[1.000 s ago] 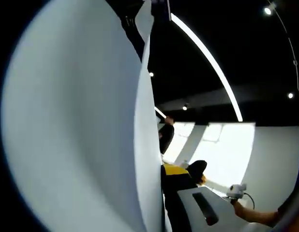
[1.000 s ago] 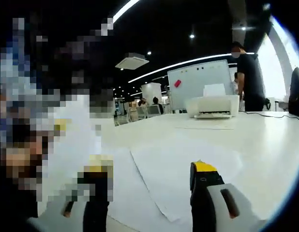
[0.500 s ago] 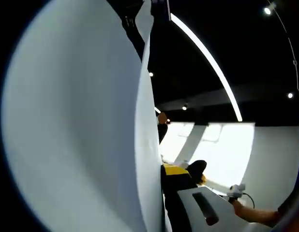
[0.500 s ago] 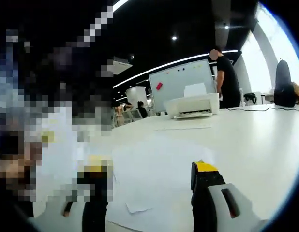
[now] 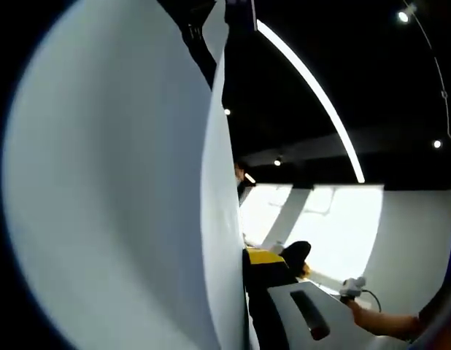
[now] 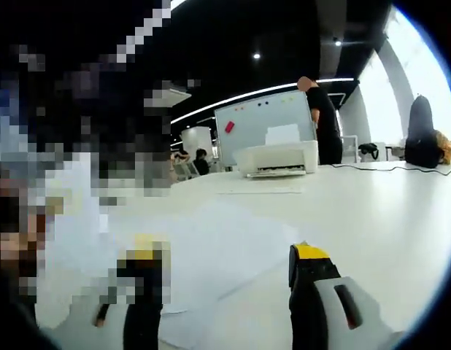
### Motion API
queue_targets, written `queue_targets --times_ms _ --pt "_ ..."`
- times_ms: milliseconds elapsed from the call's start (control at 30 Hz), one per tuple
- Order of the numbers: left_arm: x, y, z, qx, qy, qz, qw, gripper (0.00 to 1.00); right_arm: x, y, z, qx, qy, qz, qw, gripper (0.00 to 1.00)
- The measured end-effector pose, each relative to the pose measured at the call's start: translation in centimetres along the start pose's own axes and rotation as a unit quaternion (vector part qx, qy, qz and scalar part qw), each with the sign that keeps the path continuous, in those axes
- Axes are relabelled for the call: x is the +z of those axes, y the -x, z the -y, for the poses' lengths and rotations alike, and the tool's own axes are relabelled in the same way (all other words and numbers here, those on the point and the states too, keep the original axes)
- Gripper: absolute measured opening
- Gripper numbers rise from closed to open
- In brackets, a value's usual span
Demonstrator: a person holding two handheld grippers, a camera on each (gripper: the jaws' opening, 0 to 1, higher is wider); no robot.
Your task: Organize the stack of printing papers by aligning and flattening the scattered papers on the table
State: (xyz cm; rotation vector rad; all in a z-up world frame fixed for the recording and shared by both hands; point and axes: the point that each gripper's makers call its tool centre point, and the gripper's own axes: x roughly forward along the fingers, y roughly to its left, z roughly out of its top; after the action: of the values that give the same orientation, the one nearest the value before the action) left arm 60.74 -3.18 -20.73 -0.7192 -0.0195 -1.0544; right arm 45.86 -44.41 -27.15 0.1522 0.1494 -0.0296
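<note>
A: In the left gripper view, what do you see?

B: A big white sheet of paper (image 5: 116, 189) stands right in front of the lens, its edge running down the middle. The left claw (image 5: 273, 306) has one yellow-tipped jaw showing just beside that edge, low down. The other jaw is hidden behind the sheet, so it is probably clamped on the paper, but I cannot tell for sure. Beyond it a person's hand (image 5: 364, 315) reaches in from the right, under a long ceiling light strip (image 5: 313, 95).

A: And the right gripper view?

B: The right claw (image 6: 225, 266) is spread wide with nothing between its jaws, hovering low over the white tabletop (image 6: 371, 211). Loose sheets of printing paper (image 6: 218, 248) lie scattered and overlapping on the tabletop, just ahead of the jaws. Farther back sits a white printer (image 6: 276, 157) with a sheet sticking up from it, and one flat sheet (image 6: 258, 190) lies in front of it. A whiteboard (image 6: 266, 124) stands behind, and a person in dark clothes (image 6: 324, 120) is next to it.
</note>
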Motion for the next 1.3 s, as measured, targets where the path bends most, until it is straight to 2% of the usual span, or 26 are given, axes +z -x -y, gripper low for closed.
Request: queue_targets --times_ms 67,167,267,400,533,633,767,933,1033,1167,1300 --pt "0.0 0.0 0.0 0.000 0.000 0.000 1.0000 0.06 0.0 -0.1 -0.2 0.016 -0.017 -0.001 0.9997 0.66" --pt "-0.1 0.0 0.1 0.000 -0.001 0.000 1.0000 0.06 0.4 -0.1 0.7 0.013 -0.024 0.008 0.9996 0.66" --pt "-0.1 0.0 0.2 0.000 0.001 0.000 1.0000 0.06 0.9 -0.1 0.3 0.015 -0.042 0.023 0.9988 0.66" --pt "-0.1 0.0 0.2 -0.001 0.001 0.000 1.0000 0.06 1.0 -0.2 0.3 0.012 -0.049 0.025 0.9984 0.66" --pt "-0.2 0.0 0.2 -0.001 0.001 -0.002 1.0000 0.06 0.8 -0.8 0.6 0.006 -0.032 0.015 0.9994 0.66" --pt "-0.2 -0.1 0.2 -0.001 0.000 -0.003 1.0000 0.06 0.8 -1.7 2.6 0.005 -0.027 0.006 0.9996 0.67" --pt "-0.2 -0.1 0.2 0.000 -0.001 -0.002 1.0000 0.06 0.8 -2.2 3.8 -0.012 -0.001 -0.002 0.9999 0.67" --pt "-0.2 -0.1 0.2 -0.001 0.000 -0.002 1.0000 0.06 0.8 -2.6 2.3 -0.002 0.020 -0.003 0.9998 0.68" --pt "-0.2 -0.1 0.2 -0.001 -0.002 -0.004 1.0000 0.06 1.0 -3.1 3.0 0.004 0.030 -0.002 0.9995 0.70" --pt "-0.2 -0.1 0.3 -0.002 0.000 -0.004 1.0000 0.06 1.0 -3.5 2.0 0.017 0.039 -0.004 0.9991 0.72" --pt "-0.2 -0.1 0.3 -0.002 0.000 -0.004 1.0000 0.06 0.6 -4.3 3.2 0.021 0.052 -0.020 0.9982 0.73"
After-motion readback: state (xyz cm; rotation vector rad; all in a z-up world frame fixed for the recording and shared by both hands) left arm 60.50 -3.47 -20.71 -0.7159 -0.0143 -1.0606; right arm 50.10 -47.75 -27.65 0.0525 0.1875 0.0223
